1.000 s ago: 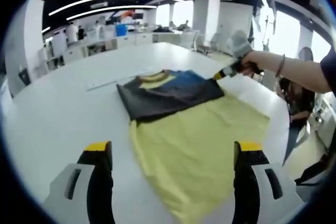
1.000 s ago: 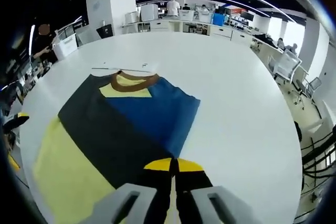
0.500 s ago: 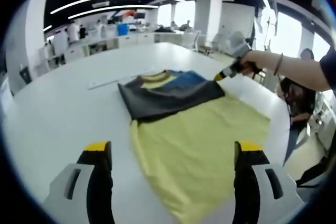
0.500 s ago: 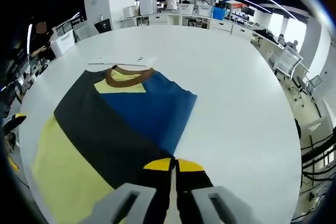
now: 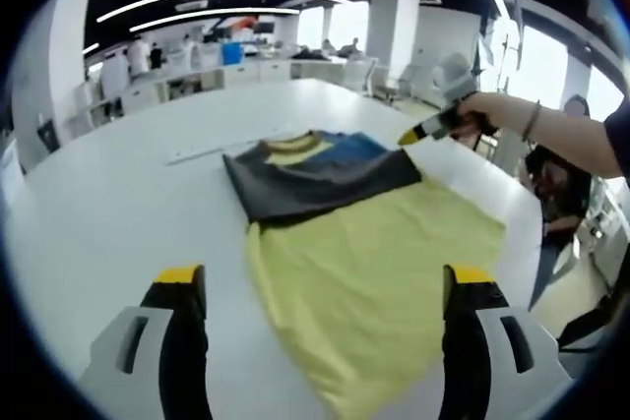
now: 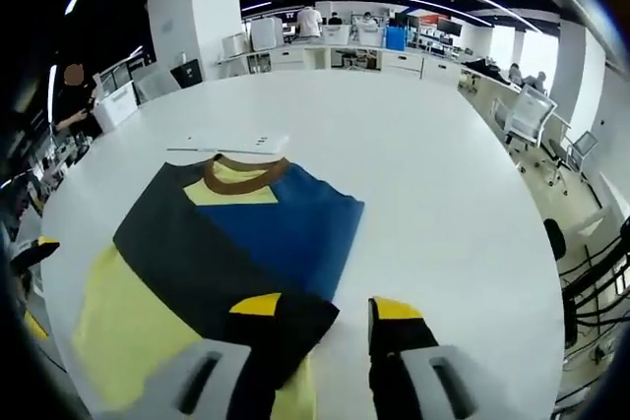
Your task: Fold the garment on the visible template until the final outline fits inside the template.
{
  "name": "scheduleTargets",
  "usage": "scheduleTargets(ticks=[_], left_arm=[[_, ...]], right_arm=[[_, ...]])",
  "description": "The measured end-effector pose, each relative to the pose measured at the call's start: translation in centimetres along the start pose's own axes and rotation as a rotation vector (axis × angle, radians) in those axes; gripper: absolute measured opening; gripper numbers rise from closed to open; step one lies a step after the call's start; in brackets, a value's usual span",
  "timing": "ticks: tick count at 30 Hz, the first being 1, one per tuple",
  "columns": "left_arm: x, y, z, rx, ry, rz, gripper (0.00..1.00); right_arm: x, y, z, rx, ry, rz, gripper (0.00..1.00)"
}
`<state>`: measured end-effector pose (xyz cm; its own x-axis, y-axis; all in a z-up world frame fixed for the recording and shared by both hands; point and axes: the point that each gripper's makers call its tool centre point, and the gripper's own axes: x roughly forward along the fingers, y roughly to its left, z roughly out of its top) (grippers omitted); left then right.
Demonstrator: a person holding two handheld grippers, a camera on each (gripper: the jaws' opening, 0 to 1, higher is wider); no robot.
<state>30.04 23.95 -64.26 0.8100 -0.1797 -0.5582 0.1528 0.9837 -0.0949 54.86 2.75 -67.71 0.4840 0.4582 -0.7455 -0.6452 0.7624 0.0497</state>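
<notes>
Left gripper view. At the bottom of the frame the left gripper (image 5: pixel 320 287) stands with its jaws spread wide and nothing between them, low over the near edge of the white bench (image 5: pixel 118 194). Just beyond them, at centre, lies the garment (image 5: pixel 354 233): a broad yellow panel nearest the camera, then a dark grey band laid across it, then a blue patch and a brown collar at its far end. At upper right the right gripper (image 5: pixel 421 132) hovers just off the far right corner of the dark band, held by a person's hand (image 5: pixel 472 115).

Right gripper view. The right gripper's jaws are parted at the bottom of the frame and grip nothing; the left-hand jaw sits over the near corner of the dark fold and the other over bare bench. Beyond them the garment runs toward upper left, collar (image 6: pixel 239 173) farthest, with a pale strip (image 6: pixel 228 145) lying on the bench just past the collar. No template outline can be made out in either view.

Judgement. The dark fold looks laid and released, while the yellow panel lies unfolded. To do the next fold well, each gripper should take one near corner of the yellow panel, lift both evenly, and carry them toward the collar so the edges stay square and unwrinkled.
</notes>
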Motion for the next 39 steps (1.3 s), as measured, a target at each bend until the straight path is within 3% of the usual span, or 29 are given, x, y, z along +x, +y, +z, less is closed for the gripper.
scheduleTargets(ticks=[6,14,20,26,33,39], left_arm=[[-0.5,0.2,0.0,0.004,0.009,0.000,1.00],[-1.5,0.4,-0.2,0.007,0.018,-0.002,1.00],[-2.3,0.5,-1.0,-0.005,0.023,-0.001,0.97],[-2.6,0.5,-2.4,-0.008,0.045,0.004,0.94],[-3.3,0.8,-4.6,-0.038,0.082,0.029,0.84],[-3.7,0.6,-6.6,-0.044,0.126,0.056,0.74]], right_arm=[[-1.7,1.1,-0.6,-0.005,0.003,0.034,0.53],[-4.9,3.2,-3.6,-0.055,0.036,0.085,0.66],[-7.1,4.3,-7.0,-0.045,0.058,0.100,0.66],[-8.7,4.9,-9.2,-0.029,0.059,0.108,0.64],[-10.1,5.2,-11.8,-0.020,0.072,0.121,0.60],[-10.9,5.4,-15.0,0.007,0.106,0.122,0.54]])
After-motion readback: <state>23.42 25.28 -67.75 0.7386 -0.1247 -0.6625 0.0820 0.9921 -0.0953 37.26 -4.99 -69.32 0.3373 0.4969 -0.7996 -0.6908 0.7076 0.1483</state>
